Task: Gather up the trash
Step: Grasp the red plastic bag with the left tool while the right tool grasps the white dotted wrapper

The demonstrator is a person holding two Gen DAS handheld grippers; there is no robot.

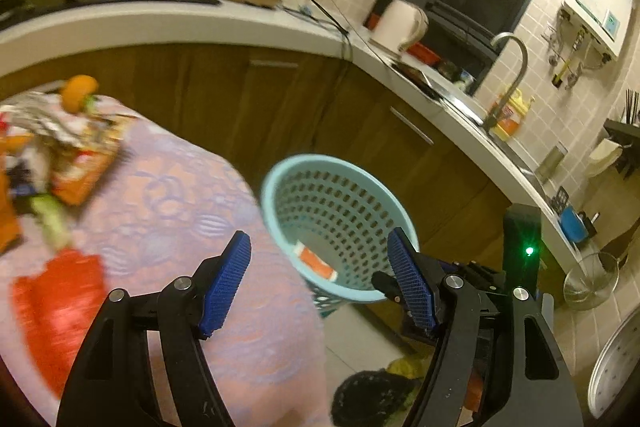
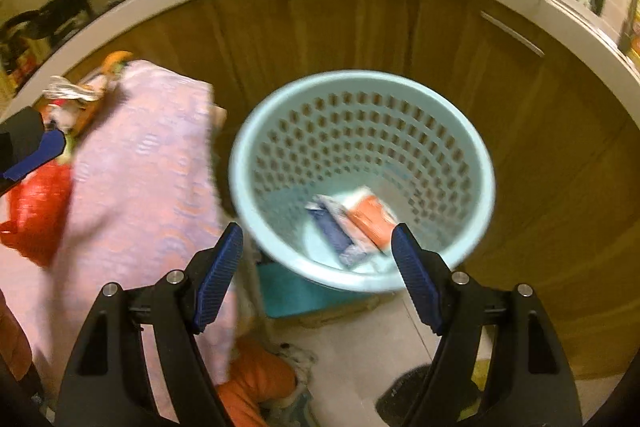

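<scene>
blue-padded left gripper (image 1: pixel 320 281) and right gripper (image 2: pixel 318 277) both gape wide, holding nothing. the teal basket (image 2: pixel 248 147), wrappers (image 2: pixel 352 223) inside, sits just ahead. remaining trash pile (image 1: pixel 60 155) lies up-left on the lace-covered surface (image 1: pixel 168 187), nearer the left gripper, i'd judge.

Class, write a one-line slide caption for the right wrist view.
Open right gripper above a blue basket holding two wrappers.
</scene>
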